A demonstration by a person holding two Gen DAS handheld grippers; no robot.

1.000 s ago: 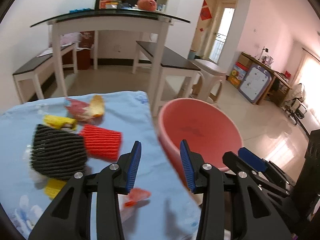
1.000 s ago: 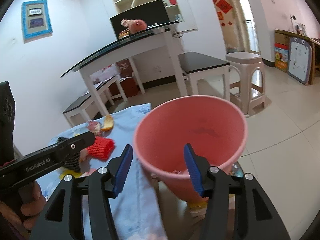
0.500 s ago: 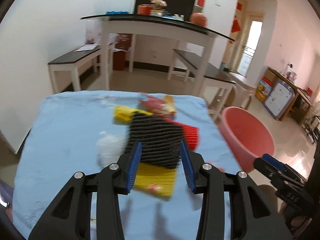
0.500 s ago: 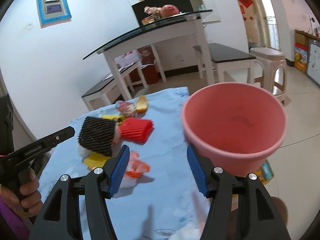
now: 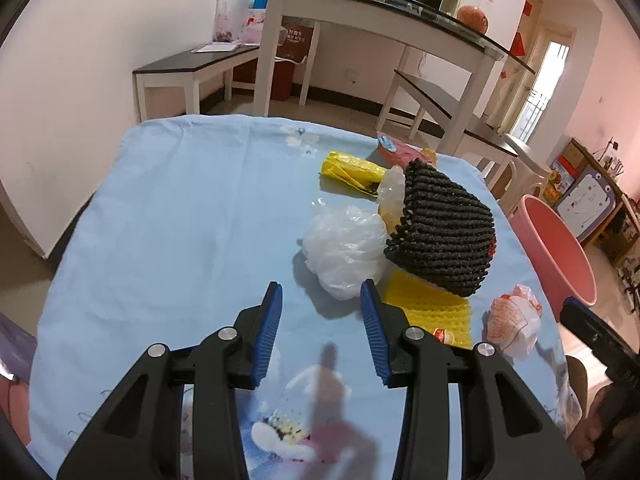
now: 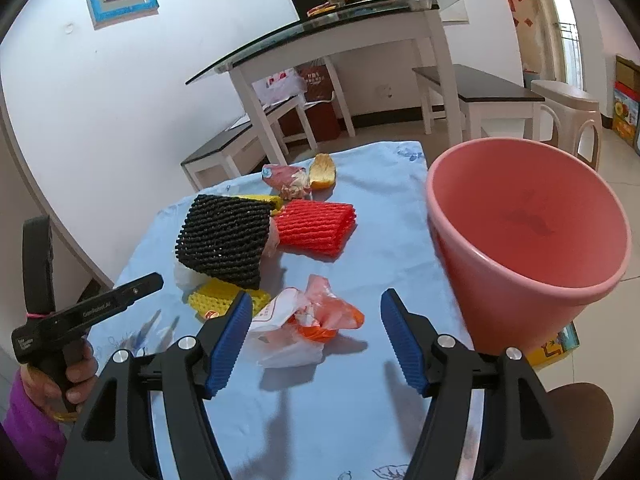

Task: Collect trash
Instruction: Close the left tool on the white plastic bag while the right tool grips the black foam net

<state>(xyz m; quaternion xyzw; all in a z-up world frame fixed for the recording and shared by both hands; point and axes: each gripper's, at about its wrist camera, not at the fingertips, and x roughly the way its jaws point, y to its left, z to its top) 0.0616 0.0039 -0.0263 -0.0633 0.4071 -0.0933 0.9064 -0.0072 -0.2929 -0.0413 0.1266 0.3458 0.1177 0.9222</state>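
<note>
**Q.** Left wrist view: what lies before the left gripper (image 5: 320, 328), and how would it handle?

**A.** The jaws stand apart with nothing between them, above the blue tablecloth (image 5: 172, 216). Just ahead lies a crumpled white plastic bag (image 5: 344, 252), touching a black foam net (image 5: 444, 232) that partly covers a yellow foam net (image 5: 430, 308). A yellow wrapper (image 5: 348, 170) lies farther back. All look light, soft and easily crushed; the bag is probably slippery, so a pinch across its bunched middle seems safest. The cloth to the left is bare, which gives open room; the pink bin (image 5: 560, 252) stands off the table's right edge.

**Q.** Right wrist view: what of the right gripper (image 6: 314, 340)?

**A.** Its jaws are opening, with an orange-and-white bag (image 6: 304, 316) lying between them, not yet pressed. It appears thin and limp; its gathered centre is the likely hold. Beyond lie a red foam net (image 6: 316, 226), springy and light, and a peel (image 6: 322, 172) near the far edge. The bin's rim sits just beside the right finger, so a lift may brush it.
</note>
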